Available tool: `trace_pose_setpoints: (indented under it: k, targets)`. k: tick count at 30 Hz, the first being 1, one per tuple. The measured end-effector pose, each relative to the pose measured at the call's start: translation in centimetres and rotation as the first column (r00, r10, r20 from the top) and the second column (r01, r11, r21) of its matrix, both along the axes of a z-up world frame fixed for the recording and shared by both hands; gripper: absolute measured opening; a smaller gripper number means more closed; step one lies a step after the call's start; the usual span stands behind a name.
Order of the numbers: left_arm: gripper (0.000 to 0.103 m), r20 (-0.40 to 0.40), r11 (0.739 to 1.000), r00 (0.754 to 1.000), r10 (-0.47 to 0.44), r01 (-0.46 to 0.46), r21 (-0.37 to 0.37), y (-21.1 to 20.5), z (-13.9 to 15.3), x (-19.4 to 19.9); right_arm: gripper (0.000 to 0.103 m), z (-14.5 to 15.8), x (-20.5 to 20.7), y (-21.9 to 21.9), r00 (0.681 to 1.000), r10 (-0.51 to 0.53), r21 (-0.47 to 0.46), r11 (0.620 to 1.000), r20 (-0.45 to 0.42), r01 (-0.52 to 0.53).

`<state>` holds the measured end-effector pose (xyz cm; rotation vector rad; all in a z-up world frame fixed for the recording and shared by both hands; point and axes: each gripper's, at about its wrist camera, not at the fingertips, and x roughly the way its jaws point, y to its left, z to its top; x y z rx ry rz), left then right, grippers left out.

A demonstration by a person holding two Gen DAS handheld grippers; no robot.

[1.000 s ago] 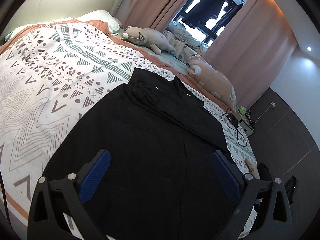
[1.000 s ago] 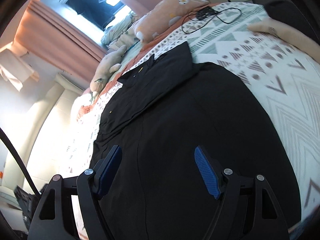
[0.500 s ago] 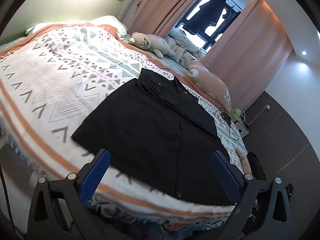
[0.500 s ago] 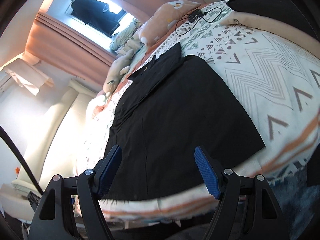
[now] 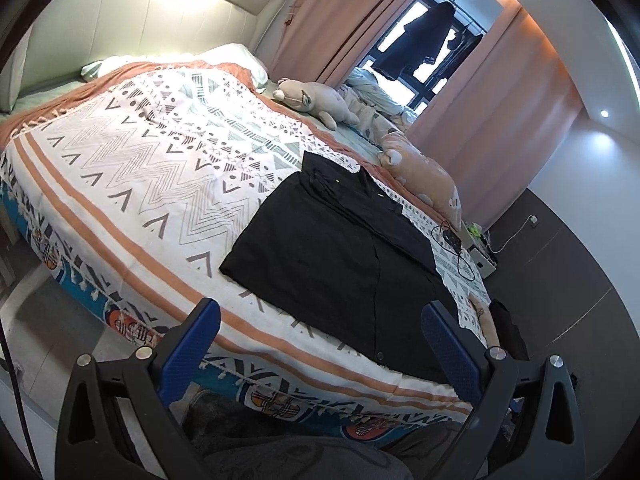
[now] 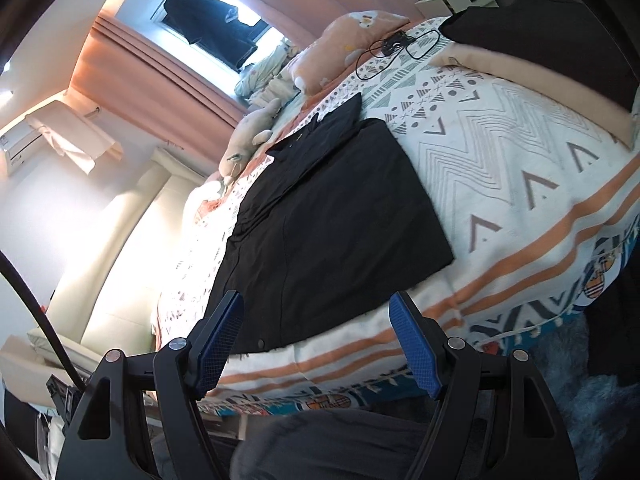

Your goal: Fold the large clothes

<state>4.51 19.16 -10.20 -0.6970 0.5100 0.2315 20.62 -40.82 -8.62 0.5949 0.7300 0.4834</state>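
Where the two views begin, at the bottom of each picture, both tongs stand spread with nothing between their blue pads: the left gripper (image 5: pixel 320 344) and the right gripper (image 6: pixel 316 340) are released and empty, held off the near edge of the bed, above what looks like the person's dark-clad legs.

Just beyond the fingertips comes the fringed, orange-striped edge of the white geometric-patterned bedspread (image 5: pixel 160 184), hanging over the mattress side.

Past that edge lies the black, partly folded garment of thin woven cloth (image 5: pixel 340 256), flat on the bedspread. Its buttoned hem (image 6: pixel 262 342) is the nearest part, close to the bed's edge; from there its long axis runs straight away from the grippers, up to the collar end, where a folded-over piece crosses the body.

The garment sits ahead of both tongs, between them: in the left view its near corner (image 5: pixel 224 270) falls a little right of the left finger, in the right view its other near corner (image 6: pixel 450 258) lies just right of the right finger. So each hand seems about equally near to its own hem corner, and a forward reach would likely meet the hem first.

Farthest off, stuffed toys (image 5: pixel 312 98) lie before the pink curtains (image 5: pixel 340 20).
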Motion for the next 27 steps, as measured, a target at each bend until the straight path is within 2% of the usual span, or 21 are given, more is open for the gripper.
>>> trace_pose_setpoints:
  k: [3,7,12,14,15,16,18,25,27]
  targets:
    - [0.103,-0.014,1.000,1.000,-0.004,0.004,-0.009,1.3,-1.3,0.1,0.074,0.0,-0.2,-1.4,1.000,-0.001,-0.014,1.000,0.000,0.001]
    - [0.094,-0.020,0.998,1.000,0.012,-0.013,-0.063,3.2,-3.3,0.7,0.074,-1.1,0.2,-2.5,1.000,-0.025,-0.015,1.000,-0.013,0.024]
    - [0.089,-0.030,0.997,1.000,0.007,-0.009,-0.081,4.4,-5.1,2.4,0.074,-2.7,2.0,-2.8,0.997,-0.063,-0.028,0.998,-0.053,0.062]
    - [0.080,-0.036,0.995,0.999,0.007,-0.011,-0.101,5.1,-6.2,3.5,0.073,-3.5,3.1,-2.2,0.996,-0.058,-0.011,0.998,-0.069,0.057]
    - [0.071,-0.040,0.994,0.999,0.008,-0.012,-0.109,5.3,-6.5,4.0,0.067,-3.8,3.5,-2.1,0.995,-0.057,-0.007,0.998,-0.077,0.057]
    - [0.069,-0.051,0.992,0.999,0.007,-0.013,-0.123,5.7,-7.1,4.7,0.064,-4.2,4.1,-1.8,0.995,-0.053,-0.004,0.999,-0.090,0.053]
    - [0.069,-0.065,0.991,0.998,0.002,-0.011,-0.136,6.2,-8.0,6.0,0.058,-5.1,5.6,-1.1,0.993,-0.043,0.005,0.999,-0.114,0.044]
    - [0.069,-0.148,0.981,0.989,-0.018,-0.011,-0.192,8.4,-11.1,11.1,0.057,-7.6,9.6,0.0,0.980,-0.069,0.017,0.997,-0.186,0.074]
    - [0.069,-0.167,0.979,0.986,-0.026,-0.009,-0.206,8.8,-11.8,12.2,0.053,-8.0,10.1,0.4,0.979,-0.064,0.039,0.997,-0.193,0.073]
